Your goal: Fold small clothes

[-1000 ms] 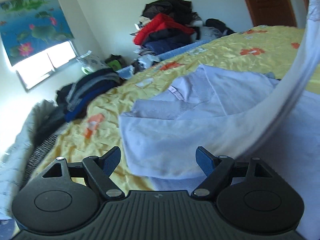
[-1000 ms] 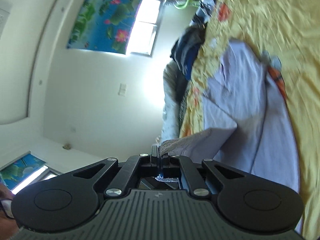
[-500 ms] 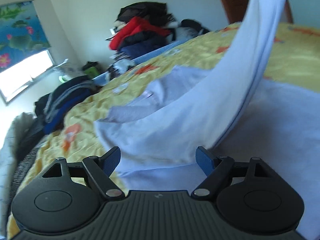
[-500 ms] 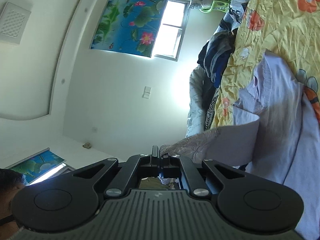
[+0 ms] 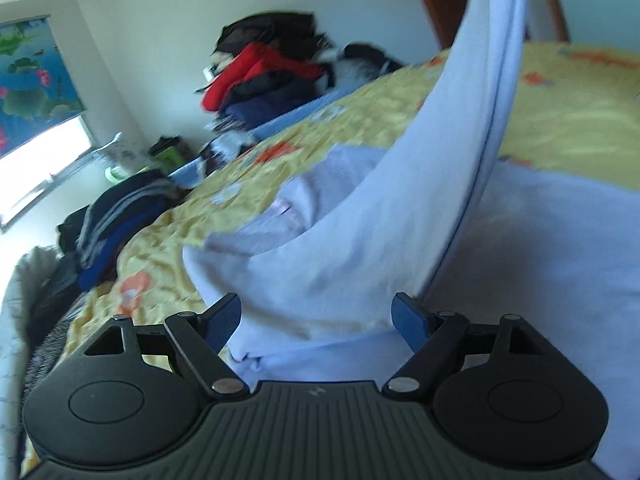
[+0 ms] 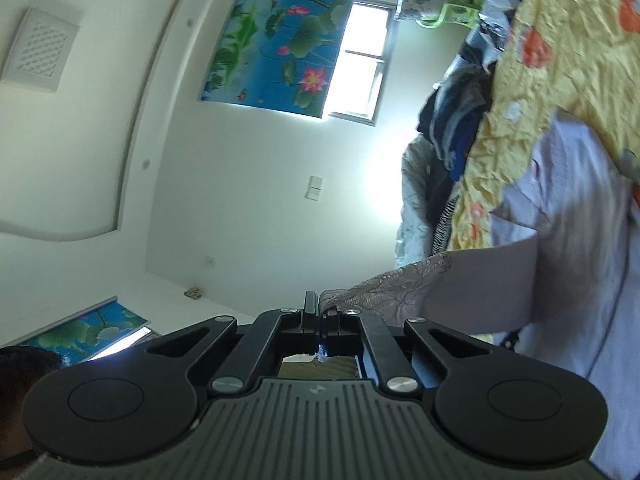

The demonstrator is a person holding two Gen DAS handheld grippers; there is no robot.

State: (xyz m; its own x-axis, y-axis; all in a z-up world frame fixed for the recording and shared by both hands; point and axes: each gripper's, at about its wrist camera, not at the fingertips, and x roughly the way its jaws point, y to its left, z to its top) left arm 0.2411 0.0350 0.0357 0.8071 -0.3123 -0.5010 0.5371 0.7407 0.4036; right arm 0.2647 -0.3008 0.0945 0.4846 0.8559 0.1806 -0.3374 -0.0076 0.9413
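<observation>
A pale lilac garment point(image 5: 540, 248) lies spread on the yellow flowered bedspread point(image 5: 568, 116). One side of it is lifted in a tall band point(image 5: 480, 92) that runs up to the top right of the left wrist view. My left gripper point(image 5: 318, 320) is open and empty, low over the garment's near edge, with cloth between its blue pads. My right gripper point(image 6: 322, 312) is shut on the garment's lace-patterned edge point(image 6: 384, 288) and holds it up, rolled on its side; the rest of the garment point(image 6: 580, 240) hangs down to the bed.
A pile of red and dark clothes point(image 5: 272, 76) sits at the far side of the bed. A stack of dark folded clothes point(image 5: 116, 216) lies at the left edge, also in the right wrist view point(image 6: 456, 128). A window point(image 6: 360, 60) and a wooden door point(image 5: 436, 4) are behind.
My right gripper has raised the garment's edge higher, so the lifted band stands steeper. My left gripper has shifted closer over the garment and stays open.
</observation>
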